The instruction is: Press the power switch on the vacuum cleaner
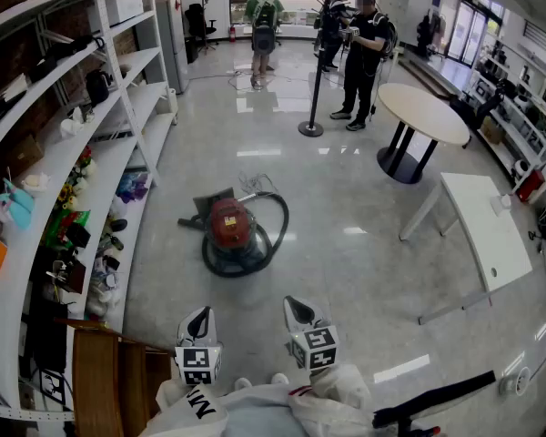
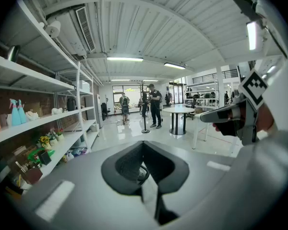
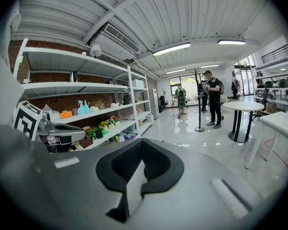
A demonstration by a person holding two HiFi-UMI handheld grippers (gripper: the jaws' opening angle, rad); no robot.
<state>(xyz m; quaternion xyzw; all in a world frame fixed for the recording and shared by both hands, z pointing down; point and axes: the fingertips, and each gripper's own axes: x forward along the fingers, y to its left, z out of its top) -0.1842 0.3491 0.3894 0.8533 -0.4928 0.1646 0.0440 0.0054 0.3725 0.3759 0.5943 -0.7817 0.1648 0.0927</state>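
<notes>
The red canister vacuum cleaner point(image 1: 229, 225) stands on the glossy floor ahead of me, its black hose point(image 1: 275, 228) looped around its right side and its cord trailing behind. My left gripper point(image 1: 198, 320) and right gripper point(image 1: 299, 311) are held low and near my body, side by side, well short of the vacuum. In the left gripper view the left gripper point(image 2: 144, 145) has its black pads closed together with nothing held. The right gripper point(image 3: 141, 143) looks the same in its own view. Both point level across the room; I cannot make out the switch.
White shelving point(image 1: 100, 167) with small items runs along the left, with a wooden crate point(image 1: 105, 381) at my lower left. A round table point(image 1: 425, 114) and a white table point(image 1: 484, 230) stand at the right. A pole stand point(image 1: 313, 98) and several people point(image 1: 362, 48) are farther back.
</notes>
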